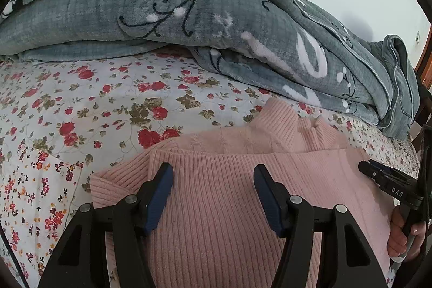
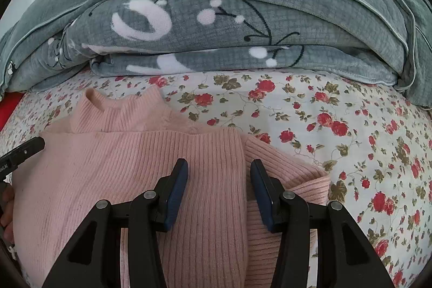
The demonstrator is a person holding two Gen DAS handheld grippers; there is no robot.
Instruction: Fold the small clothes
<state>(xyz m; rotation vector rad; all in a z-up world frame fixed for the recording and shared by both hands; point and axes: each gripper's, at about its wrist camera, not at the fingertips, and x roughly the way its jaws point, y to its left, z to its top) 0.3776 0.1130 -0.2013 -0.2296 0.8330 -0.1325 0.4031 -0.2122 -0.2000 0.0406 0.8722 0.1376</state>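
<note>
one pink ribbed sweater (image 1: 229,196), knit, w/ high collar (image 1: 294,126) pointing toward the far side of the bed. lies flat on the floral bedsheet (image 1: 94,112), near edge, directly under both grippers.

fold status, as judged: partly done. a ribbed panel lies doubled up over the body, its straight edge running across just below the collar, so at least one fold looks made. in the right wrist view a second ribbed layer (image 2: 283,174) sticks out to the right from under that panel, prob. a sleeve or side, not yet tucked in. a similar loose bit pokes out at the left in the left wrist view. still to do, by guess: bring in the stray sides, square up, maybe halve again. no other small clothes visible, so cannot tell how many items remain.

left gripper (image 1: 213,196): jaws apart, nothing between pads, hovering over the sweater's left part. right gripper (image 2: 218,190): jaws apart, no cloth pinched, over the seam where the top panel meets the sticking-out layer. its tip also shows at the right edge of the left view, w/ a hand (image 1: 405,236) on the handle.

surroundings: grey plush blanket (image 2: 243,26) w/ white pattern, bundled along the far side of the bed, well apart from the sweater body, near the collar only.
</note>
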